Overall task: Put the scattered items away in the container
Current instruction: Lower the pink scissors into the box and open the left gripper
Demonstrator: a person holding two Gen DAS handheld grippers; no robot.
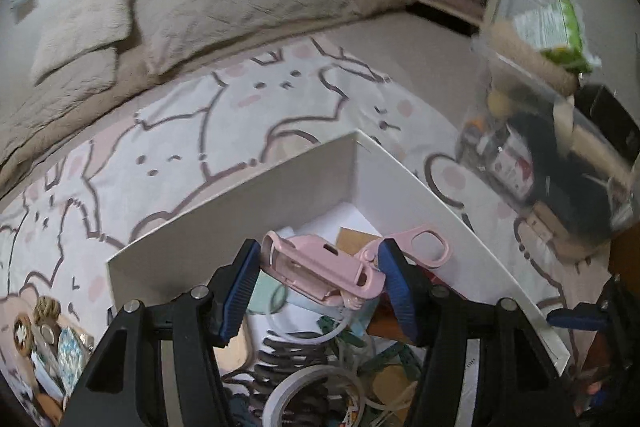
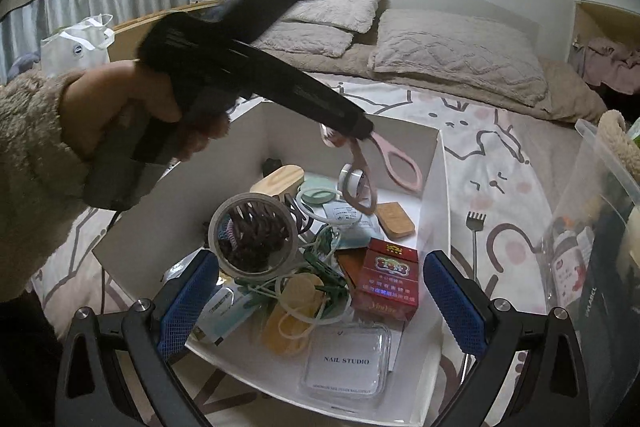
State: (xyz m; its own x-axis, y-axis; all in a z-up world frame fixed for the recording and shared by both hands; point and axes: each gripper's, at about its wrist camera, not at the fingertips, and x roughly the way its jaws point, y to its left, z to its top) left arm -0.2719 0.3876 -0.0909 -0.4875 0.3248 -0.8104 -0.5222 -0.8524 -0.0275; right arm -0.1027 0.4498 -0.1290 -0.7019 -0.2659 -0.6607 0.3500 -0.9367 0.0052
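Observation:
My left gripper (image 1: 318,287) is shut on the pink scissors (image 1: 320,267), whose blades sit in a pink sheath. It holds them above the white box (image 1: 240,195). In the right wrist view a hand in a fleece sleeve holds that left gripper (image 2: 362,129) over the white box (image 2: 434,187), and the pink scissors (image 2: 396,163) hang with their handle loops down. My right gripper (image 2: 320,301) stands open over the box's near end, with nothing between its fingers. The box holds a tape roll (image 2: 256,231), a red carton (image 2: 390,275), a clear nail case (image 2: 346,363) and green clips (image 2: 324,283).
The box lies on a bed with a cartoon-print cover (image 1: 180,131) and grey pillows (image 2: 452,55). A clear plastic bin (image 2: 600,207) full of things stands at the right. A back scratcher (image 2: 475,239) lies beside the box. Several small items (image 1: 48,339) lie at the left.

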